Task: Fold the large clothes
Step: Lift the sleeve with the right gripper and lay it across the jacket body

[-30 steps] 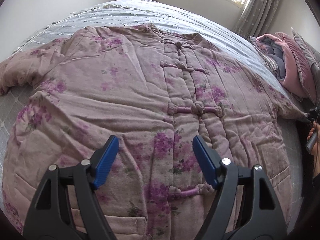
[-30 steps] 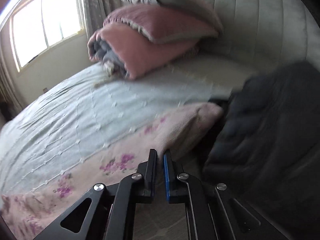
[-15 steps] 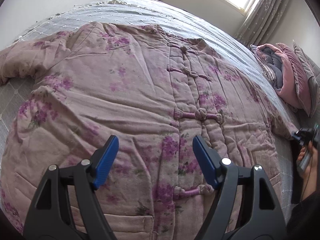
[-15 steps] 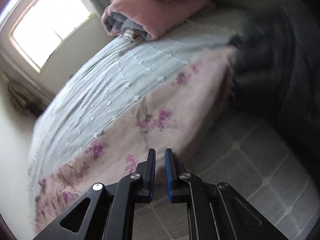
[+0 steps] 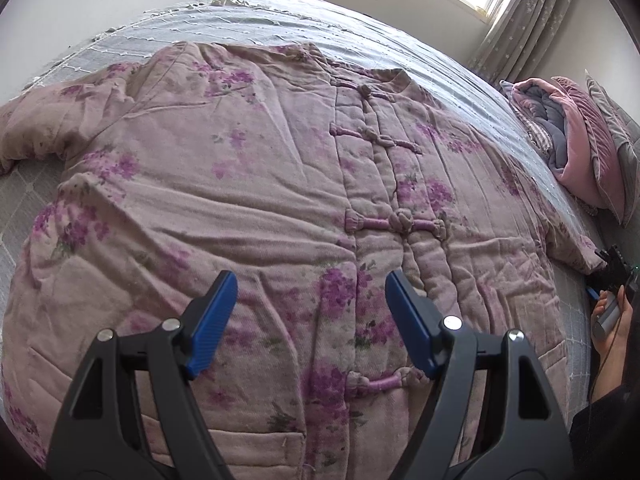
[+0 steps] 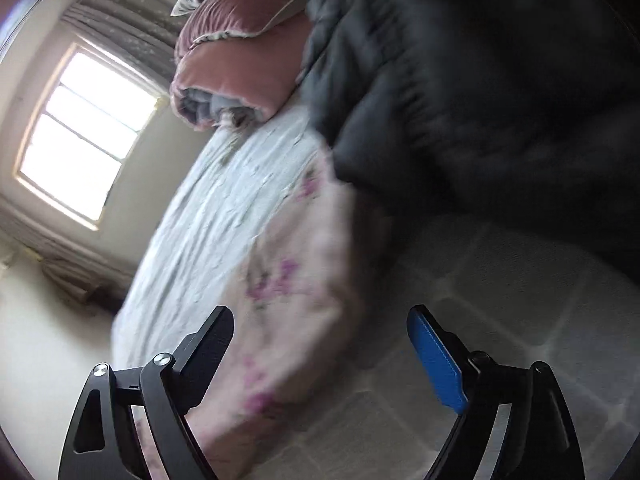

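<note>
The jacket (image 5: pixel 280 208) is spread flat, front up and buttoned, across the bed (image 5: pixel 280 12), ready for folding. The left tool (image 5: pixel 308 320) is held spread above its hem, empty. The right tool (image 6: pixel 320 356) is opening, apparently over the blurred sleeve (image 6: pixel 304 280).

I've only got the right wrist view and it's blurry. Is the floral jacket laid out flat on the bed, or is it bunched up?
Observer: The floral jacket lies spread flat on the bed, front up, with its knot buttons fastened.
Operator: Where is the left gripper?
Observer: The left gripper is over the jacket's lower front, near the hem. Its jaws are open with nothing clamped.
Operator: And the sleeve I can't see?
Observer: The other sleeve lies stretched out sideways, reaching the left edge of the left wrist view.
</note>
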Demonstrator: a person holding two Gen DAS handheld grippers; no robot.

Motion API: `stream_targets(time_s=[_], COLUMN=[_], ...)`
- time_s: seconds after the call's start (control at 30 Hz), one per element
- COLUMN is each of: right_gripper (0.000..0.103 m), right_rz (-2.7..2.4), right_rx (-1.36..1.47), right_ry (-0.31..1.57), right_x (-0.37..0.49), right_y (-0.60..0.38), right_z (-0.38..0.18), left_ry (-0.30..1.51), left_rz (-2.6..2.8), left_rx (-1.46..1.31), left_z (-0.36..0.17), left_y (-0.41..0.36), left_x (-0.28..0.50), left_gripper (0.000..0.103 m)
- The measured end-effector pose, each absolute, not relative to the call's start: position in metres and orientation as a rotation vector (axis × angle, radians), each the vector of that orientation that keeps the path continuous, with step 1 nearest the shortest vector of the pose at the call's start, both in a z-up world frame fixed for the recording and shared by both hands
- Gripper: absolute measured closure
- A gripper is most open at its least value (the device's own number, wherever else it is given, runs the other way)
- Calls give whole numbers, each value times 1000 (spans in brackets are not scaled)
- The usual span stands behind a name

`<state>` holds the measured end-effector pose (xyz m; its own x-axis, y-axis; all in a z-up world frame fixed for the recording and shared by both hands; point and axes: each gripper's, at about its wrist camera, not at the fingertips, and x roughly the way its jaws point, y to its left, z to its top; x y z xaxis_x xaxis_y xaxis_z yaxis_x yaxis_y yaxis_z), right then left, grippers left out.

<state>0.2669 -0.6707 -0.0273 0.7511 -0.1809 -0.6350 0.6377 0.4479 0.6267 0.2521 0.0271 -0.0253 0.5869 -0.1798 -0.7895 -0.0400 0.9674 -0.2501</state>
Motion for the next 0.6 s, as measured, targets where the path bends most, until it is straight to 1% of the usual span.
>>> stream_targets(time_s=[0.23, 0.3, 0.33, 0.37, 0.4, 0.43, 0.5, 0.6], right_gripper=[13, 13, 18, 51, 75, 88, 90, 91], right_rz=[-655, -690, -693, -676, -668, -697, -721, -732], right_rx=[949, 960, 941, 912, 885, 859, 794, 623], right_ry=[528, 563, 580, 595, 619, 637, 584, 534], right_x=[272, 287, 297, 307, 318, 325, 329, 336], right_y=[-686, -687, -684, -681, -678, -671, -655, -620], right_z=[-37, -39, -37, -33, -28, -21, 4, 54], left_ry=[945, 954, 957, 957, 957, 955, 954, 948], left_rz=[-90, -93, -91, -86, -80, -75, -73, -84], left_rx=[-228, -234, -243, -253, -262, -268, -286, -317], left_z=[-27, -29, -29, -30, -31, -31, -30, -25], left_y=[21, 22, 24, 27, 30, 33, 38, 44], left_x=[252, 254, 255, 257, 258, 258, 259, 258], left_gripper=[26, 26, 26, 26, 26, 26, 26, 26])
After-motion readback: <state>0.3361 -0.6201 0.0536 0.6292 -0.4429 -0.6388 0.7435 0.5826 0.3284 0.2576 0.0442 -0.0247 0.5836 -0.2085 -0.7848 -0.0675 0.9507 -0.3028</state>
